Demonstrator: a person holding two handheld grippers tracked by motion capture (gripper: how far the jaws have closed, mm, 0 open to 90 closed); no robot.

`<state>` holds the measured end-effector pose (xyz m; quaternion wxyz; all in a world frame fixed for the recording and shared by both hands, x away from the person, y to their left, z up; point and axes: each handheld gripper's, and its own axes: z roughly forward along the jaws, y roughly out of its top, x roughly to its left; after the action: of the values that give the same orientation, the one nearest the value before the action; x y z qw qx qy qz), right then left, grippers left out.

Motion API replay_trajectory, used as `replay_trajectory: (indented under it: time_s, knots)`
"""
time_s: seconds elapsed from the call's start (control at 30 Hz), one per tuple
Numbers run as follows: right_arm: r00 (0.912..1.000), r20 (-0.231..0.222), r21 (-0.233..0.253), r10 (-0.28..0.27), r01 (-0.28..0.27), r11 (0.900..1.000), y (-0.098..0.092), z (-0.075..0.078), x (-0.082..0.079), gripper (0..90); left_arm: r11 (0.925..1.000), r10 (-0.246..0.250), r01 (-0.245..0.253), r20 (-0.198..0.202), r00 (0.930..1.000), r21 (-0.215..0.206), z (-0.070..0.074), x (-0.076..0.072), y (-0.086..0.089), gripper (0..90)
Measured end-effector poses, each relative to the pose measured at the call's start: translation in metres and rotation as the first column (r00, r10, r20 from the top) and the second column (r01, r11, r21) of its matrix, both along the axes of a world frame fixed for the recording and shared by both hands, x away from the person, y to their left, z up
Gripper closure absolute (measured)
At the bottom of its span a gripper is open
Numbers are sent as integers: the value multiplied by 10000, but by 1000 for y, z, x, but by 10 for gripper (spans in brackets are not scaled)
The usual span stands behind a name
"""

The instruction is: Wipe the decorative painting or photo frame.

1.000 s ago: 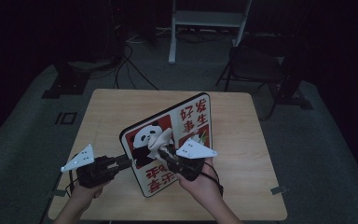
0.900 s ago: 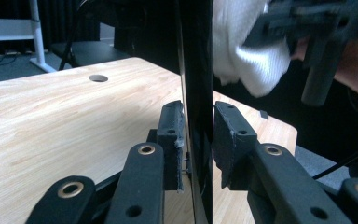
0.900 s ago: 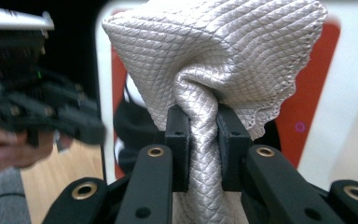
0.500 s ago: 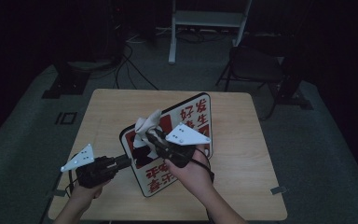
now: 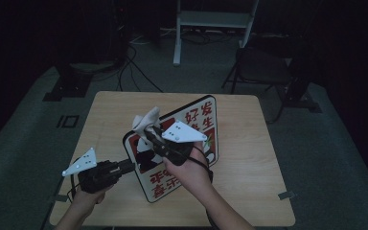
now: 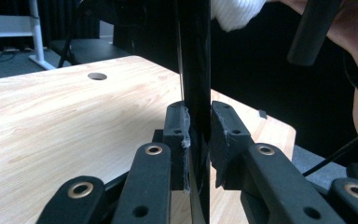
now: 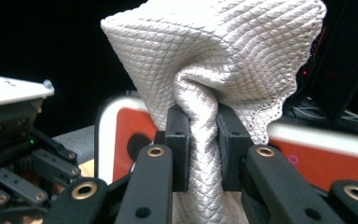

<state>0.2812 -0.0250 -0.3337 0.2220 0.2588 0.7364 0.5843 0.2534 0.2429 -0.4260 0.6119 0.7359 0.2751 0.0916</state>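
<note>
Above the tabletop (image 5: 124, 110), the sign board (image 5: 191, 125) stands tilted on edge, its left edge pinched between the closed left tongs (image 6: 198, 135). Right tongs (image 7: 203, 140) clamp a bunched white cloth (image 7: 223, 56) at the board's upper left corner. Judgement: wiping step. Keep the left grip firm, press cloth flat, stroke evenly across the face.
</note>
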Motion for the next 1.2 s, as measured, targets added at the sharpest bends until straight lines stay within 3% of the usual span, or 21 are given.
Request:
replay_trajectory:
  time_s: [0.13,0.53,1.0,1.2]
  knots:
    - [10000,-84,-152,-28,26,9999,0,-7,-1,777,10000,50,-50,38,10000,63,0,0,0,782]
    - [9971,-766,-851,34,-99,9963,-8,-61,-16,777,9999,4,-6,100,9999,123,0,-1,-1,781]
    - [9847,-1739,-1641,77,-367,9858,-15,-112,-29,777,9999,-34,33,119,9999,125,0,-1,-1,781]
    - [9738,-2271,-2009,101,-570,9779,-17,-133,-34,777,9999,-26,24,136,9999,150,0,-1,-2,781]
